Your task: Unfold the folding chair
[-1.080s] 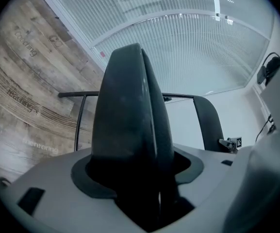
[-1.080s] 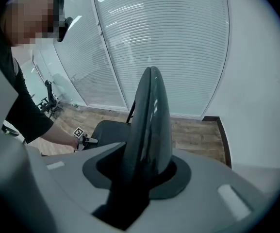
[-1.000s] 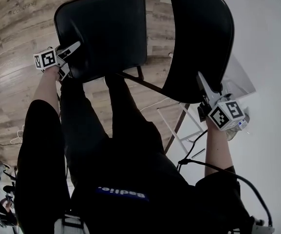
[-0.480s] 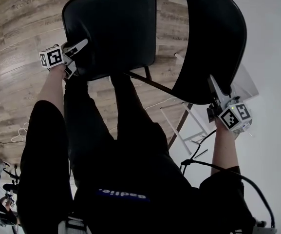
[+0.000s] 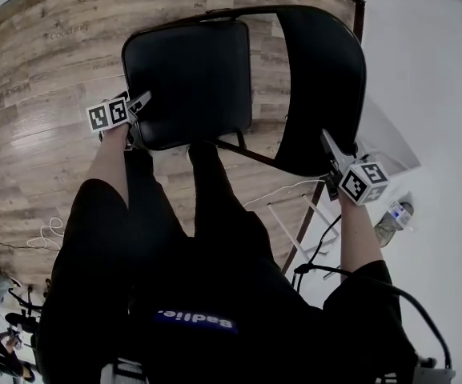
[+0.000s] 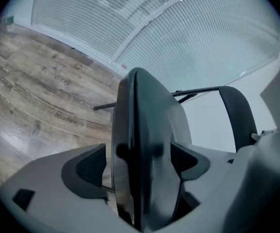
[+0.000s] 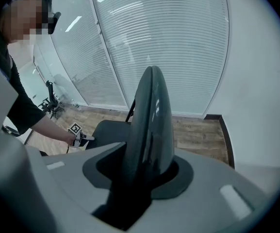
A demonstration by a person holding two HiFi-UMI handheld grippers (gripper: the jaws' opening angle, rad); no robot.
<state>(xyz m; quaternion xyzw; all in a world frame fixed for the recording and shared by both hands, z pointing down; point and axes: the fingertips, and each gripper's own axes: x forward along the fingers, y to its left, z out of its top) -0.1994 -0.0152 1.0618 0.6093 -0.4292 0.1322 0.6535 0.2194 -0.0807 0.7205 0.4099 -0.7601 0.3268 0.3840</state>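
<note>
The folding chair [image 5: 239, 78] is right in front of the person over the wood floor [image 5: 38, 94], w/ the seat [image 5: 186, 78] lying about level & the backrest [image 5: 323, 86] up at its right, so it looks nearly or fully unfolded. R gripper [image 5: 331, 154] is clenched on the backrest's near edge, prob. to steady the frame. L gripper [image 5: 141, 106] has the seat's left edge between its jaws, but they're opening w/ a gap at one pad, i.e. letting go, I'd judge b/c the seat needs no more pushing.
</note>
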